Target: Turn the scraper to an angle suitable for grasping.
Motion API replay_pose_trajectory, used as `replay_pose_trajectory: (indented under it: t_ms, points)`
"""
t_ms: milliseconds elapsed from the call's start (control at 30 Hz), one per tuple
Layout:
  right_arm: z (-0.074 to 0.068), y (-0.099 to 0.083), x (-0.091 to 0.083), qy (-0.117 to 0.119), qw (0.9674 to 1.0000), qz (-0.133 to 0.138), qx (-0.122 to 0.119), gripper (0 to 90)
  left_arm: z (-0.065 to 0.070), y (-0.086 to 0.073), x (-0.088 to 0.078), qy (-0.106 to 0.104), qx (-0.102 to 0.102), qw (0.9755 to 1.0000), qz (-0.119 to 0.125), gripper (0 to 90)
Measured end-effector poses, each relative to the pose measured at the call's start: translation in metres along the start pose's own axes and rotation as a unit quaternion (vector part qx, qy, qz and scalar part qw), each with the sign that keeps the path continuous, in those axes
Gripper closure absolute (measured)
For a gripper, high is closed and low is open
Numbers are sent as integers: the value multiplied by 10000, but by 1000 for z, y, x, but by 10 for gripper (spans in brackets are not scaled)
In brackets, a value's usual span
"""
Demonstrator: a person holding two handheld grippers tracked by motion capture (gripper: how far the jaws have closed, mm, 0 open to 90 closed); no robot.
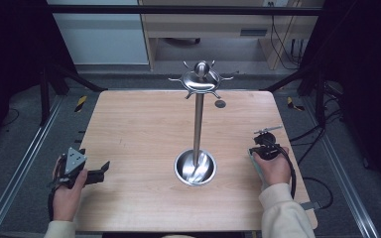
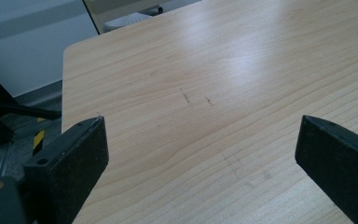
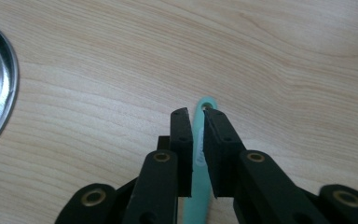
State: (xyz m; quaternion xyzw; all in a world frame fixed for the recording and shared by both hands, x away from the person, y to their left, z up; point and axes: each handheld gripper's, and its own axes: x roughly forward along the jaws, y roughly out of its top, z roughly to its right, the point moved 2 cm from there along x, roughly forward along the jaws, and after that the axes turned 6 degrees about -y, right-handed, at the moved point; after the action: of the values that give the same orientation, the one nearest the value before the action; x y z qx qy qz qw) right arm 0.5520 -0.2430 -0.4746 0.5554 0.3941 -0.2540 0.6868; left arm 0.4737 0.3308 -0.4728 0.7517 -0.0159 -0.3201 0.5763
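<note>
Mint-green handle between our right tongs, steel stand at centre

Our left tongs [image 1: 99,171] gape wide over bare tabletop [image 2: 223,93]. The steel hook stand [image 1: 197,124] rises from its round base mid-table. At right, our right tongs [image 3: 196,123] stand narrow around a mint-green handle [image 3: 198,154] lying on the wood.

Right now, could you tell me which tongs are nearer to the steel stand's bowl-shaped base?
Right. The right tongs sit just beyond the base toward the table's right edge, jaws around a mint-green handle. The left tongs rest farther off, near the left edge, jaws wide apart.
</note>
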Motion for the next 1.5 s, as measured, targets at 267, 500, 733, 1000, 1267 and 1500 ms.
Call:
replay_pose_trajectory:
  t_ms: [267,500,733,1000,1267,1500]
  points:
    - [1,2,4,-136,9994,-309,6,668,1,-1,1,-14,12,10000,-49,23]
    - [-1,8,14,-178,9975,-681,-5,615,-1,0,-2,132,-3,9999,19,27]
    - [1,10,18,-173,9965,-817,-21,633,0,-1,0,109,-2,9999,-46,27]
    - [1,9,20,-133,9950,-986,-11,659,1,-1,2,63,27,9999,-87,27]
    - [0,8,21,-126,9936,-1118,88,668,1,-1,2,66,27,9999,-81,27]
    - [-2,8,22,-130,9931,-1162,76,675,2,-1,2,70,28,9999,-81,26]
